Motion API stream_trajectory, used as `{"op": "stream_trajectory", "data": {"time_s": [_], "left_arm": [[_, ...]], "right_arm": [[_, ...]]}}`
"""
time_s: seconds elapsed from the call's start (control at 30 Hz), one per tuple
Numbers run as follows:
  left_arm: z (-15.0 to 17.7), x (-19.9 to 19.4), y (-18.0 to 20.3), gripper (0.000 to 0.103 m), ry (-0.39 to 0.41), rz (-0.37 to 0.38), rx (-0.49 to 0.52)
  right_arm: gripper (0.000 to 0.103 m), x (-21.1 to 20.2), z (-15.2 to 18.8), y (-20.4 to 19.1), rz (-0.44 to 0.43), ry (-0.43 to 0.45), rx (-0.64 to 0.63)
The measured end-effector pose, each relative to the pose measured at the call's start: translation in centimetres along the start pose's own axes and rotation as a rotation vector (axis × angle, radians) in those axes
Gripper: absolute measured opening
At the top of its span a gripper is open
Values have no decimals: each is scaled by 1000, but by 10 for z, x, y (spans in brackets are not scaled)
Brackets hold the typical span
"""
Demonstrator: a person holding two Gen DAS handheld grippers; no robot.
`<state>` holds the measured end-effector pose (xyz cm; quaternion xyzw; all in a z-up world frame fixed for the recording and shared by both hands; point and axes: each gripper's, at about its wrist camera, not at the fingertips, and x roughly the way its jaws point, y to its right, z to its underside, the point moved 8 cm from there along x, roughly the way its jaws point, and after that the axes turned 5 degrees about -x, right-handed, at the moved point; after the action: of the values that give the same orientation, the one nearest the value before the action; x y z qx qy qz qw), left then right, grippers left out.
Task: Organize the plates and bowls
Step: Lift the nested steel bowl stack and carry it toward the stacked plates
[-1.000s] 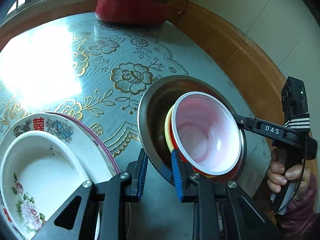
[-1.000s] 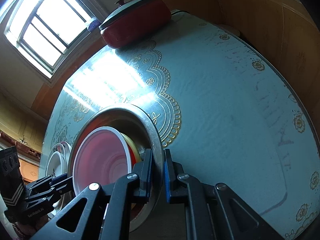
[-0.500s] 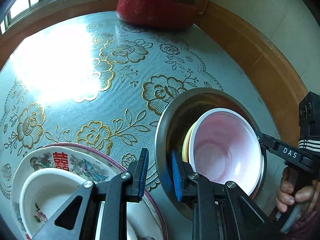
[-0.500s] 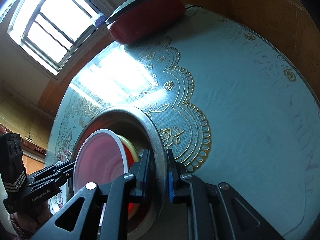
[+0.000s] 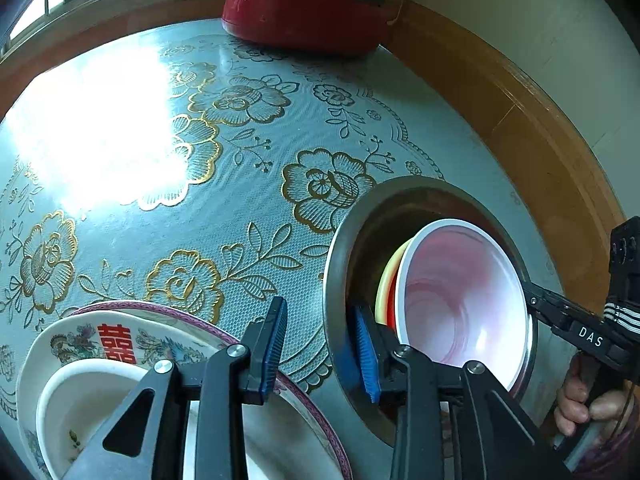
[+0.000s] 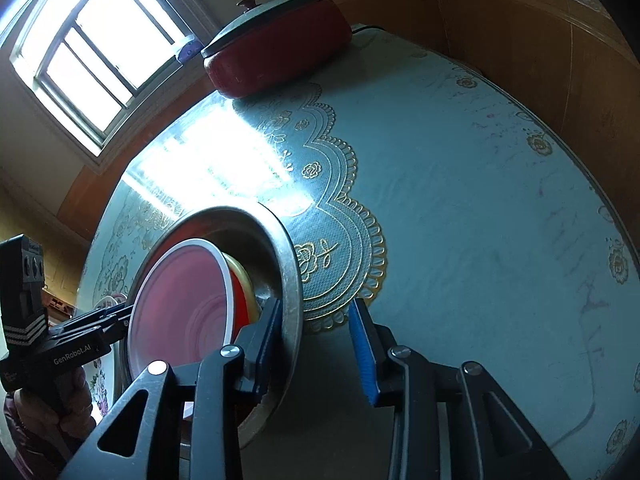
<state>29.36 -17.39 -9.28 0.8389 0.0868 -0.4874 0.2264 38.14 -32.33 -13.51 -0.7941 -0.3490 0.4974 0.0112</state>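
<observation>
On the glossy embossed tablecloth (image 5: 248, 208) a steel basin (image 5: 340, 264) nests plastic bowls (image 5: 460, 300) — both grippers' ribbed blue fingers (image 5: 276, 344) just parted, straddling its rim.

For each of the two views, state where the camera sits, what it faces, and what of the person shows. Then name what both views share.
Left wrist: on the left gripper, facing the steel basin and floral plates; right hand shows.
Right wrist: on the right gripper, facing the basin's other side; left hand shows.
Shared: basin, nested bowls, red pot.
</observation>
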Motion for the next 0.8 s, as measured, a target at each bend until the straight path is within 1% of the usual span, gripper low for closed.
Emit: {"op": "stream_trajectory", "data": {"time_s": [0.03, 0.07, 0.13, 0.2, 0.27, 0.33, 0.57, 0.6, 0.67, 0.73, 0.8], "left_arm": [[-1, 2, 1, 34, -2, 3, 3], [-1, 4, 4, 31, -9, 9, 10], [-4, 5, 4, 29, -6, -2, 20], [-4, 6, 5, 21, -19, 21, 17], [-5, 7, 8, 16, -14, 28, 22], [-5, 6, 10, 14, -1, 22, 37], [-6, 7, 11, 14, 4, 28, 39], [-5, 6, 11, 13, 4, 29, 37], [-3, 4, 13, 13, 11, 31, 40], [1, 1, 13, 13, 20, 29, 57], [3, -2, 13, 13, 24, 35, 65]], "right_arm": [[27, 2, 1, -1, -2, -7, 5], [24, 4, 2, -3, 2, -6, 8], [20, 4, 1, -6, 18, -3, 3], [20, 4, 2, -2, 16, -10, 23], [21, 6, 4, 0, -15, -36, 70], [21, 7, 6, 4, -38, -53, 109], [20, 3, 9, 2, 21, -30, 105], [18, 3, 9, 1, 19, -25, 107], [10, 1, 9, 1, 14, -20, 114], [9, -2, 11, -1, 43, -12, 100], [9, -3, 14, 0, 47, -11, 110]]}}
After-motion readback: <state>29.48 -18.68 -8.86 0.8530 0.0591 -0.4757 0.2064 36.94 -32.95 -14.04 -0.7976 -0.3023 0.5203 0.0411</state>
